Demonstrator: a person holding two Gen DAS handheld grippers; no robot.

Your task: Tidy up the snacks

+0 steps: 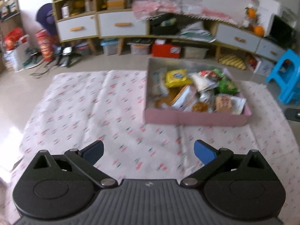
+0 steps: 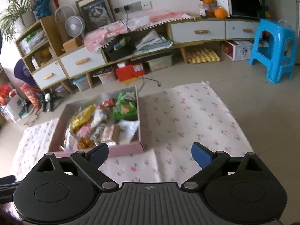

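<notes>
A shallow pink box [image 1: 196, 117] [image 2: 129, 149] sits on a floral cloth [image 1: 90, 103] [image 2: 187, 116] spread on the floor. It holds several snack packets, among them a yellow packet [image 1: 177, 77] [image 2: 83, 117] and a green packet [image 1: 226, 86] [image 2: 124, 106]. My left gripper [image 1: 149, 152] hangs above bare cloth in front of the box and to its left, jaws wide open and empty. My right gripper [image 2: 150, 154] is over the cloth at the box's near right corner, also wide open with nothing between its blue pads [image 2: 201, 154].
A long low cabinet [image 1: 121, 25] [image 2: 196, 31] with white drawers lines the far wall, with storage boxes underneath. A blue plastic stool [image 1: 286, 75] [image 2: 273, 50] stands on the tiled floor to the right. Bags and cables [image 1: 45, 56] lie at the far left.
</notes>
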